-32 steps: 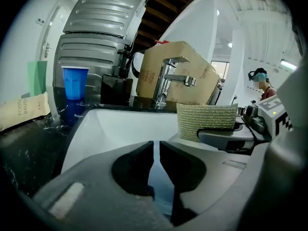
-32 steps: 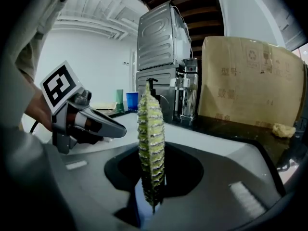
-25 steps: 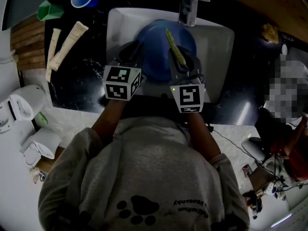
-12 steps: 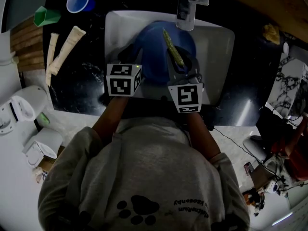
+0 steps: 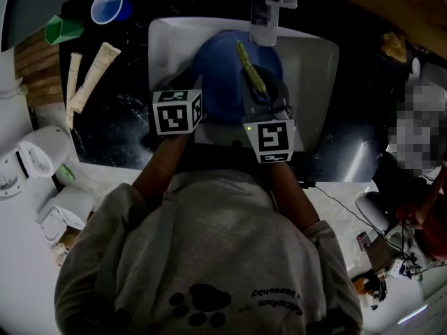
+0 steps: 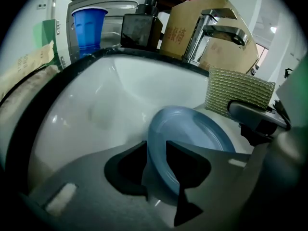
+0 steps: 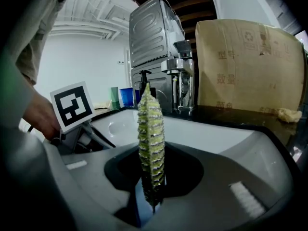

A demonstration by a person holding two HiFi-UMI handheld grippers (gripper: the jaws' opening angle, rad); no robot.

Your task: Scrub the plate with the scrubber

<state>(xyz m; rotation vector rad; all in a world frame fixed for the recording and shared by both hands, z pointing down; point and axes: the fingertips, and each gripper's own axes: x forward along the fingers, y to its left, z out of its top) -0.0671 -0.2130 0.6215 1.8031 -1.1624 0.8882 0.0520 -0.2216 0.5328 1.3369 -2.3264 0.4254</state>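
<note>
Two grippers are readying the scrub: left gripper [image 6: 156, 148], jaws just opening, is straddling the plate [image 6: 192, 129] rim in the sink [image 6: 96, 105] unclamped, right gripper [image 7: 153, 186] is pinching the scrubber [image 7: 150, 138] upright over it, likely needing left's clamp next.

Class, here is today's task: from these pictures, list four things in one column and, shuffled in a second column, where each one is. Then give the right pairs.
Things
1. blue plate
2. scrubber
3. blue cup
4. faucet

Places
A. clamped in the right gripper
B. on the dark counter, left of the sink
C. in the white sink
D. over the sink's far edge

Pairs: 1-C, 2-A, 3-B, 4-D
</note>
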